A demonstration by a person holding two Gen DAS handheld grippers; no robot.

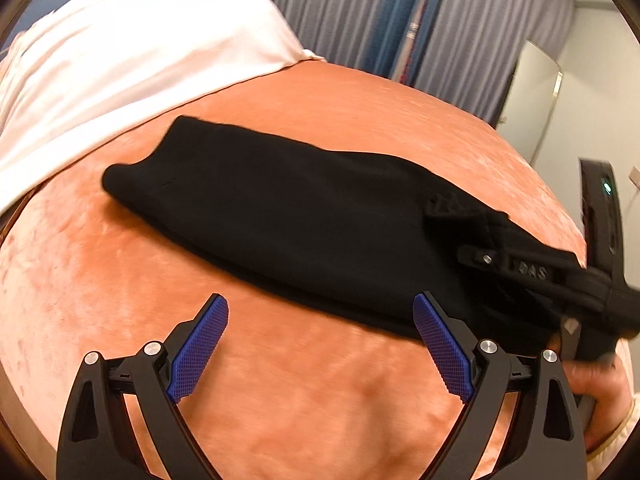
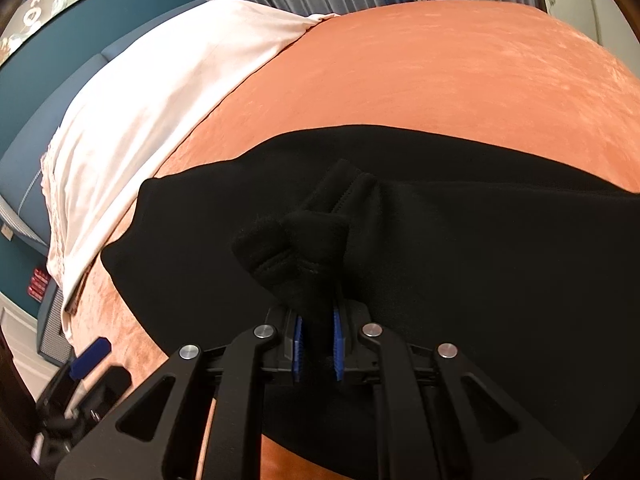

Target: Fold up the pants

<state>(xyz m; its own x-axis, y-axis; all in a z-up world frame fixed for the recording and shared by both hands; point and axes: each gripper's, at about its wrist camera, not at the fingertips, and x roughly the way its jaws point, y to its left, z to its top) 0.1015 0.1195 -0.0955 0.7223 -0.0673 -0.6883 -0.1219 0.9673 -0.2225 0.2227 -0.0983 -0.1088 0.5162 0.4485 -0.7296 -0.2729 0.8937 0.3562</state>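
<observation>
I see the black pants (image 1: 280, 216) lying folded on the orange bed (image 1: 120, 300), a white sheet (image 1: 132, 60) at 11 o'clock. My left gripper (image 1: 320, 344) hangs spread, touching nothing, just short of the pants. My right gripper (image 2: 316, 344) pinches a bunched fold of the pants.

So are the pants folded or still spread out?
Folded lengthwise, it seems: the pants lie as one narrow black strip on the bed; the right gripper pinches one end.
</observation>
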